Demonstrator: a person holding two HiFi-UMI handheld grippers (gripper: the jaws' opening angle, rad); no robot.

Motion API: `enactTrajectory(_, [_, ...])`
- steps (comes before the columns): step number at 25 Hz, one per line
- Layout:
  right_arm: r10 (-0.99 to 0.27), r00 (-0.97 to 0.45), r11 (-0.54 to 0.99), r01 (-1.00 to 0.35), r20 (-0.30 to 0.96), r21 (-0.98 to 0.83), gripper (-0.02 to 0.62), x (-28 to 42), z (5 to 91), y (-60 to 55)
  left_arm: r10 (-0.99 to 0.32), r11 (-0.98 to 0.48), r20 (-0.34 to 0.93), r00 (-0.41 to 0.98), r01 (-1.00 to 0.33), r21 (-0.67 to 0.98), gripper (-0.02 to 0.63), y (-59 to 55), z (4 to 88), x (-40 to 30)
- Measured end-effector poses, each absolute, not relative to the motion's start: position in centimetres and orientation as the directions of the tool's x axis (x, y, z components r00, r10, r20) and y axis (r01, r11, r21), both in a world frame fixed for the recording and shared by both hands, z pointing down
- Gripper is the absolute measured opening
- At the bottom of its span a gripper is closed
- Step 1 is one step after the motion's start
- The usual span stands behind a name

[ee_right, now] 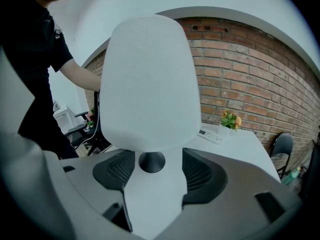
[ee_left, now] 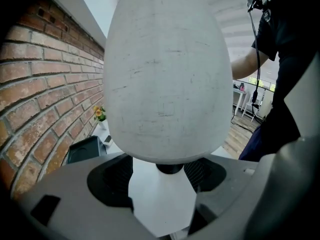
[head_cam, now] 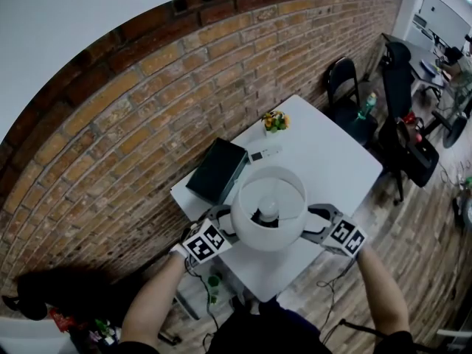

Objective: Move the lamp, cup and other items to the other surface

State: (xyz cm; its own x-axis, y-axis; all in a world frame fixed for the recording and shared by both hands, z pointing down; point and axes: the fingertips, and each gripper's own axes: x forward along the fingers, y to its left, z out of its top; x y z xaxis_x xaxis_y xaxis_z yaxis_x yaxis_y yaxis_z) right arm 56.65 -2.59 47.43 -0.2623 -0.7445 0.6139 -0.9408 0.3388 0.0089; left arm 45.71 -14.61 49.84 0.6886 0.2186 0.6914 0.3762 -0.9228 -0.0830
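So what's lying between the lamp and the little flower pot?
A white remote control, on the table between lamp and flower pot, seen in the head view.

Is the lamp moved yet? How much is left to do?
Nothing looks done yet. The lamp seems to stand on the white table. The left gripper and right gripper sit on either side of it, jaws open toward its dark stem, not squeezing. Left to do: carry the lamp across, then the black box, remote and flower pot.

red brick wall point(head_cam: 110, 124), wood-plank floor point(head_cam: 431, 223), a black chair point(head_cam: 343, 76), perhaps desks point(head_cam: 436, 21) farther back.
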Motion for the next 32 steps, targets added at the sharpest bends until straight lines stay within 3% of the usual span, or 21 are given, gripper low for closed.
enactTrajectory(13, [-0.764, -0.191, 0.251, -0.968, 0.616, 0.011, 0.293, 56.0, 48.0, -1.1, 0.229, -0.933, 0.677, 0.700, 0.355, -0.052, 0.313, -13.9, 50.1, 44.4])
enactTrajectory(24, [-0.811, -0.073, 0.134, -0.989, 0.580, 0.063, 0.280, 55.6, 46.6, 1.3, 0.155, -0.980, 0.578, 0.801, 0.196, -0.009, 0.313, -16.0, 46.7, 39.3])
enactTrajectory(32, [-0.859, 0.070, -0.057, -0.998, 0.507, 0.041, 0.244, 52.6, 43.6, 2.8, 0.056, -0.998, 0.480, 0.876, 0.039, 0.045, 0.298, -17.0, 44.6, 34.7])
